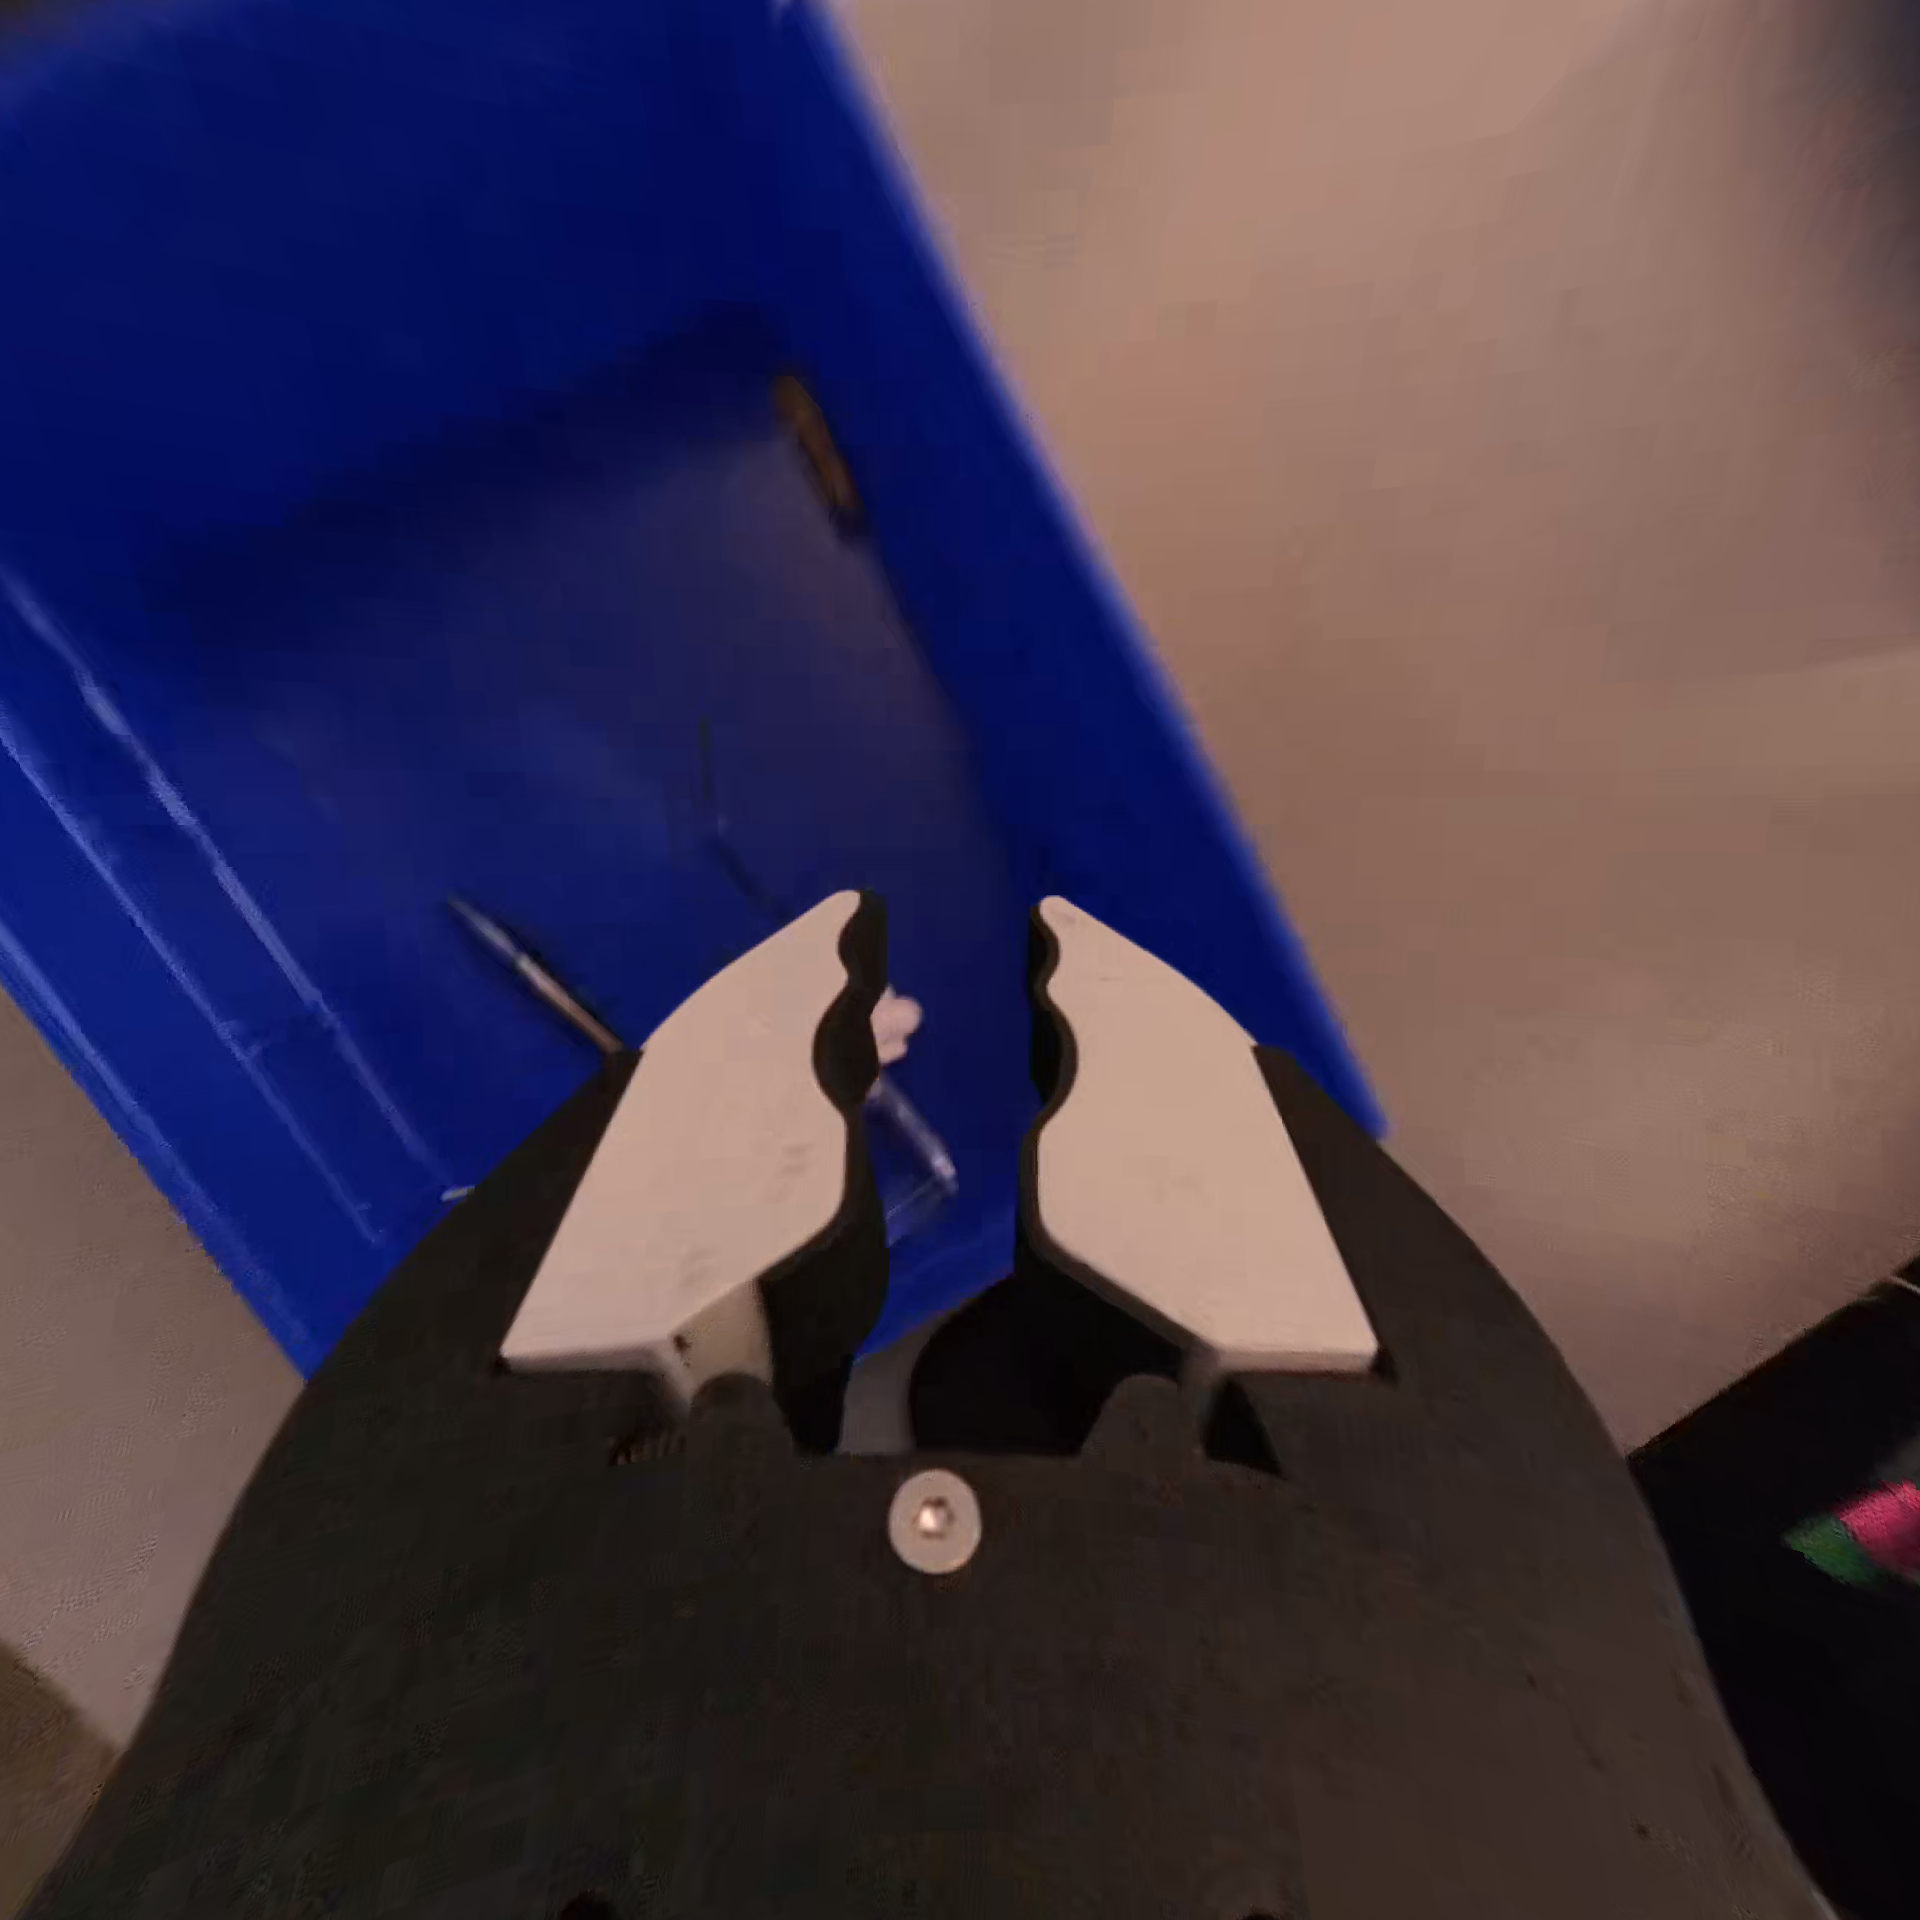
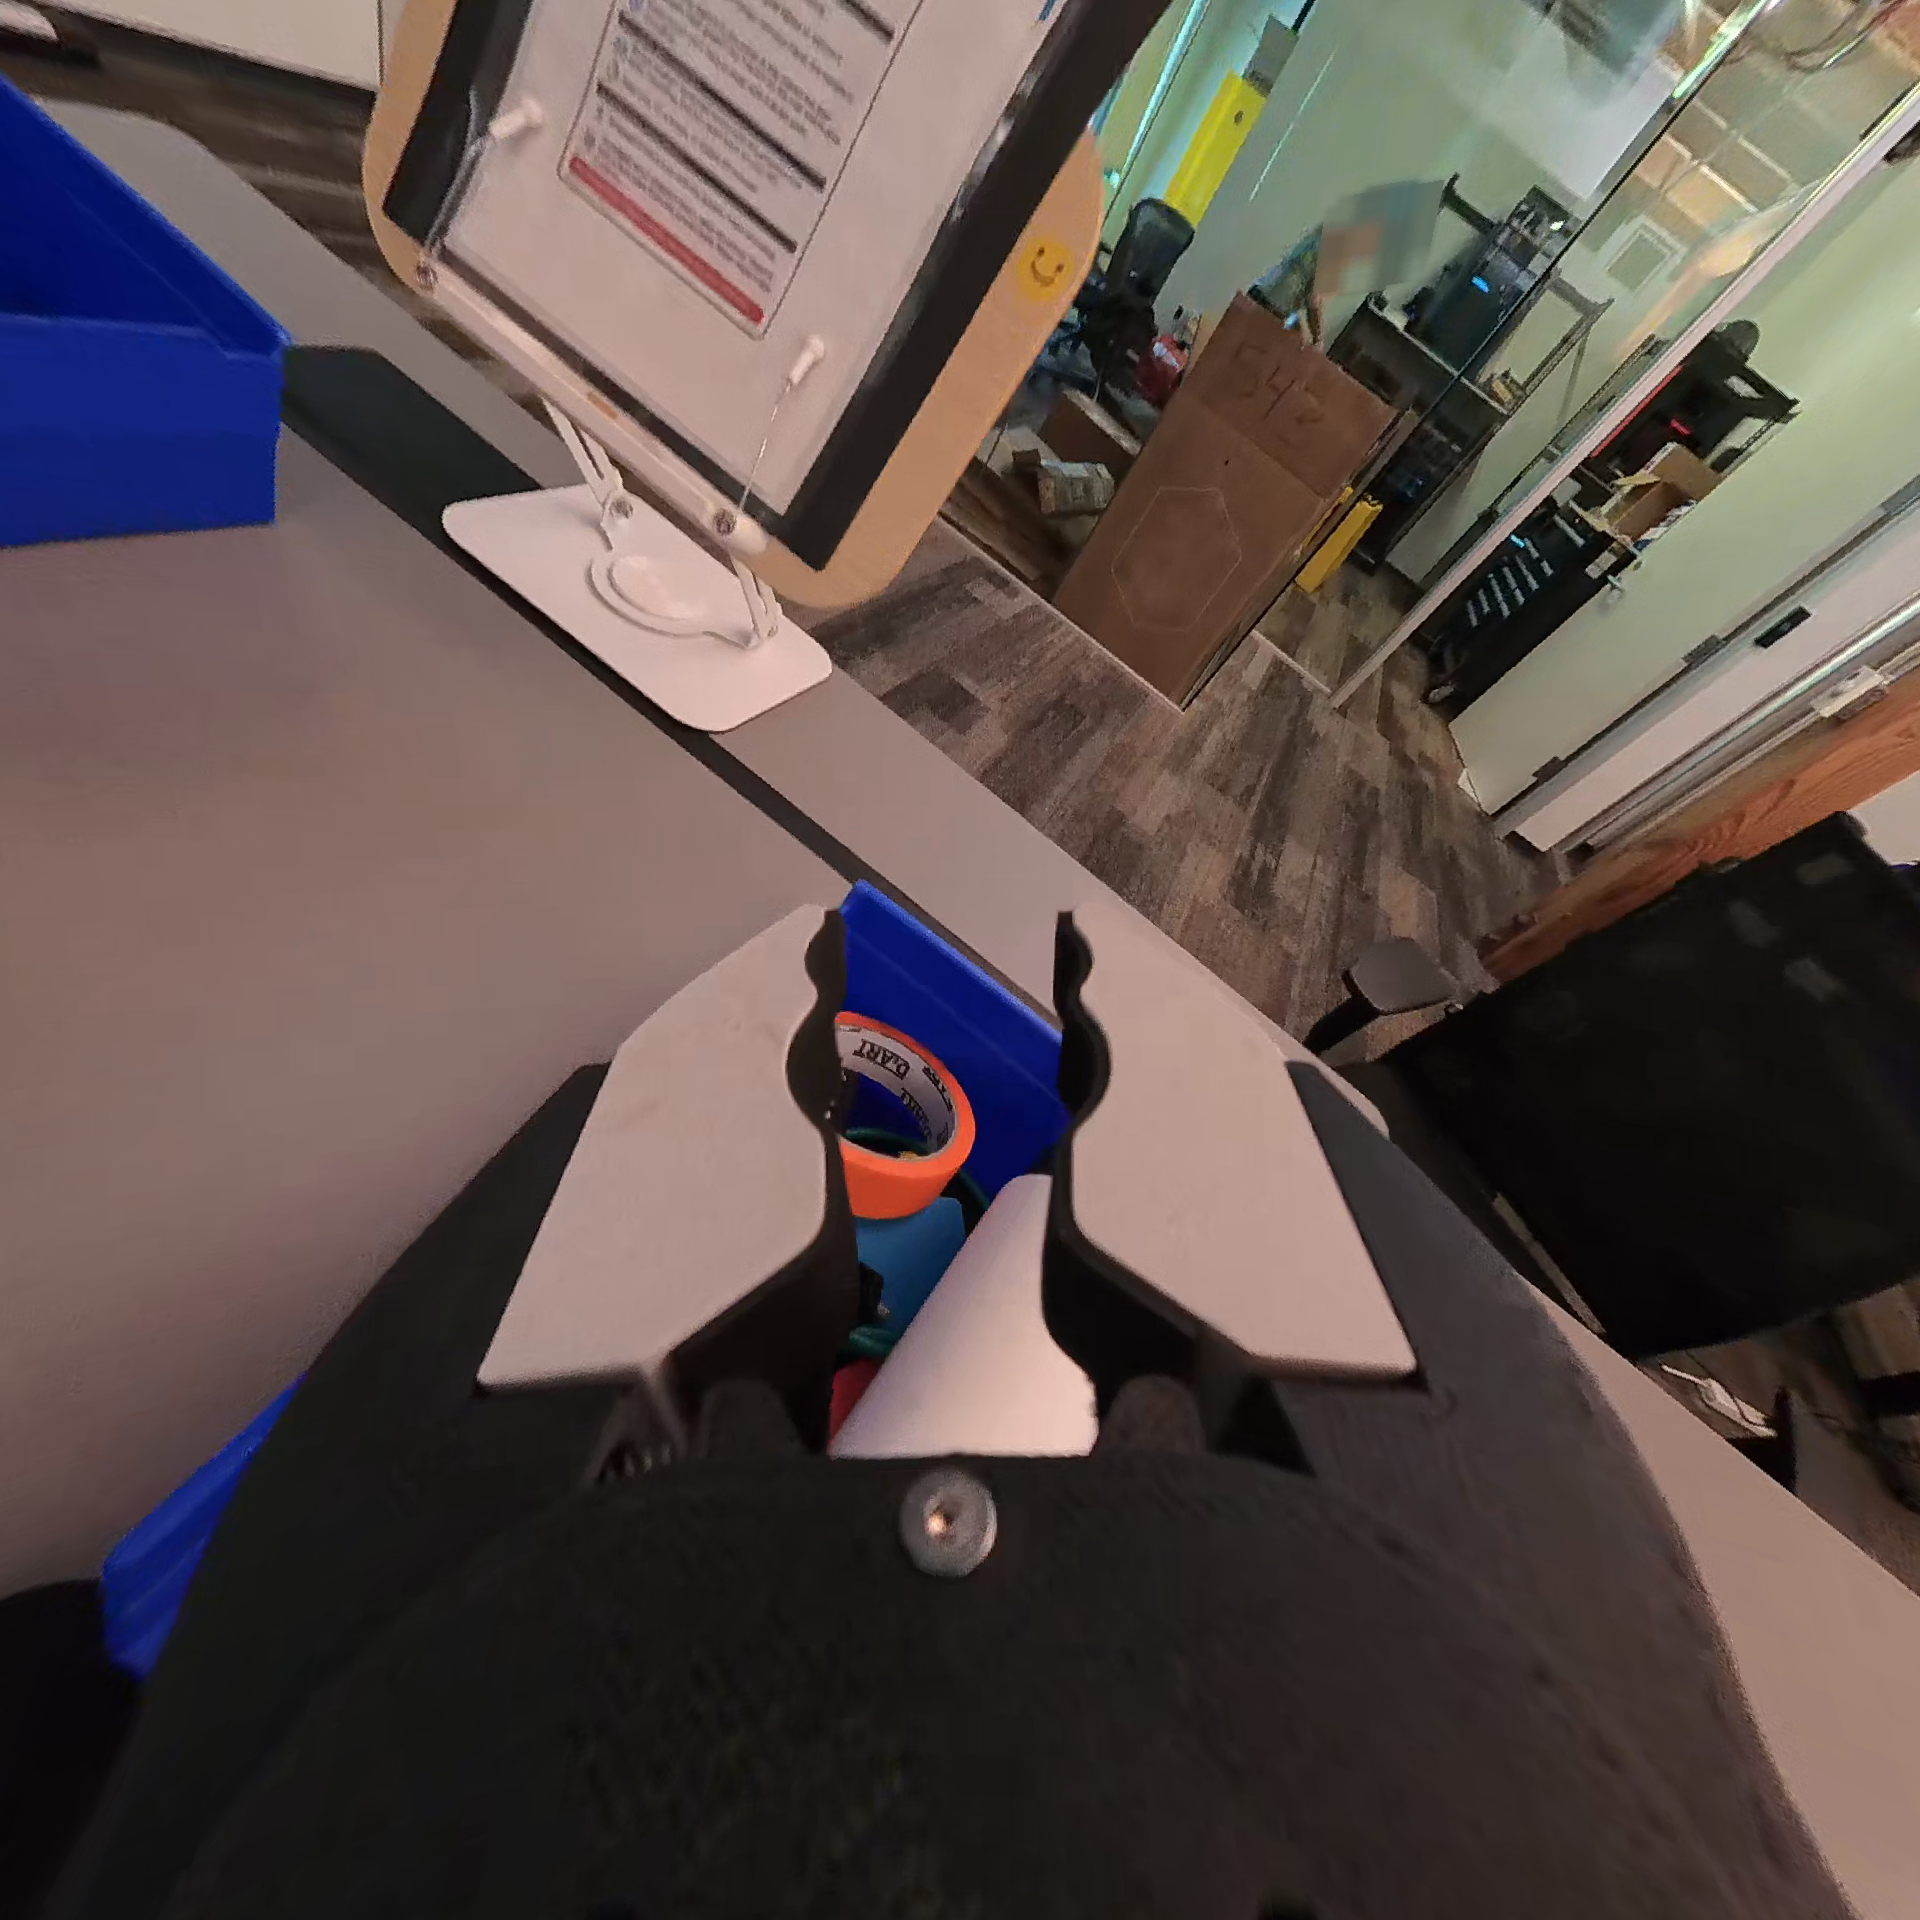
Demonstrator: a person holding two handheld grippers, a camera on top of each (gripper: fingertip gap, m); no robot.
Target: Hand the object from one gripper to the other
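Observation:
My left gripper (image 1: 956,914) is open and empty, hovering over a blue bin (image 1: 468,623). In that bin lie a clear plastic piece with a small pale bit (image 1: 909,1132), a thin pen-like rod (image 1: 540,971) and a small brown item (image 1: 816,442). My right gripper (image 2: 945,925) is open and empty above a second blue bin (image 2: 935,997). That bin holds an orange tape roll (image 2: 909,1127), a blue object (image 2: 914,1257), a white sheet-like piece (image 2: 987,1330) and green cord. The view is blurred in the left wrist view.
The bins stand on a grey table (image 2: 312,831). A framed notice on a white stand (image 2: 644,613) sits near the table's far edge. Another blue bin (image 2: 125,395) is at the left. A black chair (image 2: 1662,1091) stands beside the table on the right. Some 50 cm of space lies between my two pairs of fingers. From the left gripper's tips to the small brown item (image 1: 816,442) is close to 15 cm. It is also in sight in the right wrist view (image 2: 158,514).

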